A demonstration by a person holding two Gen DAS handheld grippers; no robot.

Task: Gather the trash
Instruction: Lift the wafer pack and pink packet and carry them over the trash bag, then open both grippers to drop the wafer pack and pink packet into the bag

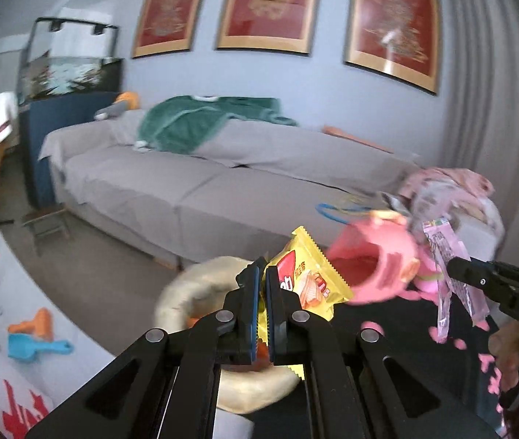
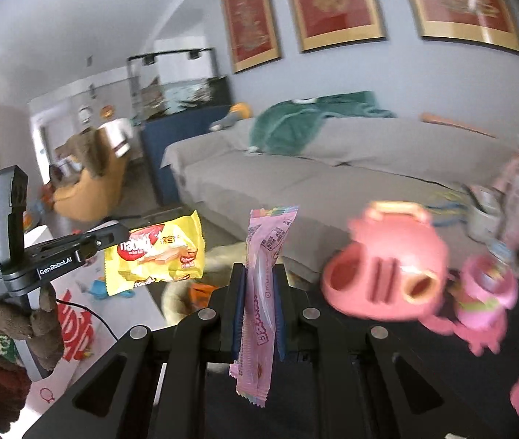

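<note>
My left gripper (image 1: 262, 274) is shut on a yellow wafer wrapper (image 1: 309, 278) and holds it in the air; the gripper (image 2: 115, 236) and wrapper (image 2: 157, 256) also show at the left of the right wrist view. My right gripper (image 2: 259, 274) is shut on a long pink candy wrapper (image 2: 261, 292), held upright; the gripper (image 1: 455, 261) and the wrapper (image 1: 450, 267) show at the right of the left wrist view. A pink pig-shaped bin (image 1: 373, 263) (image 2: 384, 274) sits blurred just beyond both grippers.
A grey sofa (image 1: 186, 183) with a green blanket (image 1: 201, 124) runs along the back wall. A cream round cushion (image 1: 193, 285) lies on the floor. A white table (image 1: 10, 292) at the left carries toy shovels (image 1: 36, 336). A dark surface with pink spots (image 2: 442, 366) bears the bin.
</note>
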